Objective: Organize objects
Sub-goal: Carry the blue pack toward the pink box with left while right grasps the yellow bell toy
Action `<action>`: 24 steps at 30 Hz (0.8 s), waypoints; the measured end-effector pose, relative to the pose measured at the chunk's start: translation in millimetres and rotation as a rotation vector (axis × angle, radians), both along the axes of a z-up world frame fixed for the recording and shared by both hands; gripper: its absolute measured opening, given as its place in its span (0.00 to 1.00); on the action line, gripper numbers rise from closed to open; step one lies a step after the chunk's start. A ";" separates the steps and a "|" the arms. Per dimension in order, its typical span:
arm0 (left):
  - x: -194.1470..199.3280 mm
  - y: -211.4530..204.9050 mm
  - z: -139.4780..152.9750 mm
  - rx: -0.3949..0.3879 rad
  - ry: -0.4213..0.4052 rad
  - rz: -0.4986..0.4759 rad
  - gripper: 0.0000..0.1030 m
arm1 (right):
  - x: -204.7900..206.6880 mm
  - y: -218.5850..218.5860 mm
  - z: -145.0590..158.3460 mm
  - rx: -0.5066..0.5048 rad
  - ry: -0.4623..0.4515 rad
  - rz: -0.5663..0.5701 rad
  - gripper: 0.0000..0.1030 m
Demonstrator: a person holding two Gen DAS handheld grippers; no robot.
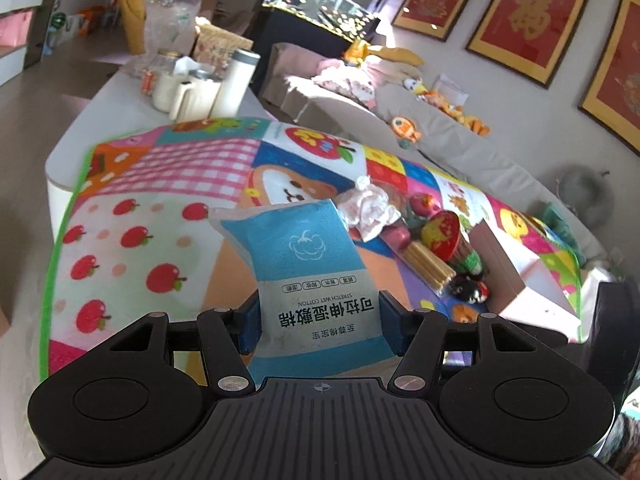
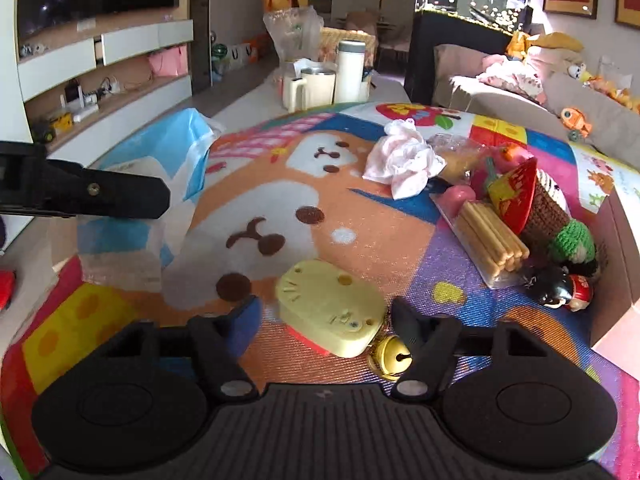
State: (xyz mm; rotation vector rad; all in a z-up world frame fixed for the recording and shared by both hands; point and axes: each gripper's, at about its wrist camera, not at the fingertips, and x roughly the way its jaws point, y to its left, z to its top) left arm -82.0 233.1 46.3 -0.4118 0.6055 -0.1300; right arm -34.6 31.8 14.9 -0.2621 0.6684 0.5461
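A blue and white pack of wet cotton (image 1: 304,248) stands upright between the blue pads of my left gripper (image 1: 316,308), which is shut on its lower half above the colourful play mat (image 1: 160,184). The right wrist view shows this same gripper (image 2: 100,196) at the left edge, with the pack (image 2: 160,152) in it. A flat yellow toy case (image 2: 320,296) with a gold bell (image 2: 390,354) lies on the mat between the fingers of my right gripper (image 2: 326,314). The right finger is at its edge, and a narrow gap shows beside the left pad.
A pile lies on the mat's right side: a crumpled pink cloth (image 2: 400,156), a pack of biscuit sticks (image 2: 488,240), a crocheted toy (image 2: 548,208) and a small black doll (image 2: 560,288). A cardboard box (image 1: 508,264) stands beside them. Mugs and a bottle (image 2: 348,72) stand at the table's far end.
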 end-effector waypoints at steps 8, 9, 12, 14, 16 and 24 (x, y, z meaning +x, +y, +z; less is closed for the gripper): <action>-0.4 -52.6 -0.5 0.043 0.046 -0.197 0.62 | -28.4 -83.6 41.7 0.088 -0.012 0.004 0.50; 0.9 -66.3 1.9 0.052 0.043 -0.241 0.62 | -32.9 -99.9 45.9 0.091 -0.018 -0.016 0.50; 7.8 -100.8 8.0 0.078 0.035 -0.318 0.62 | -49.6 -148.6 55.4 0.099 -0.056 -0.097 0.50; 15.1 -124.7 14.9 0.088 0.027 -0.352 0.62 | -60.8 -178.5 57.7 0.109 -0.079 -0.156 0.50; 25.7 -150.0 24.9 0.083 0.015 -0.405 0.62 | -71.7 -204.8 58.9 0.115 -0.096 -0.203 0.50; 113.4 -268.0 93.7 0.071 -0.165 -0.490 0.64 | -81.6 -283.0 64.3 0.178 -0.157 -0.359 0.50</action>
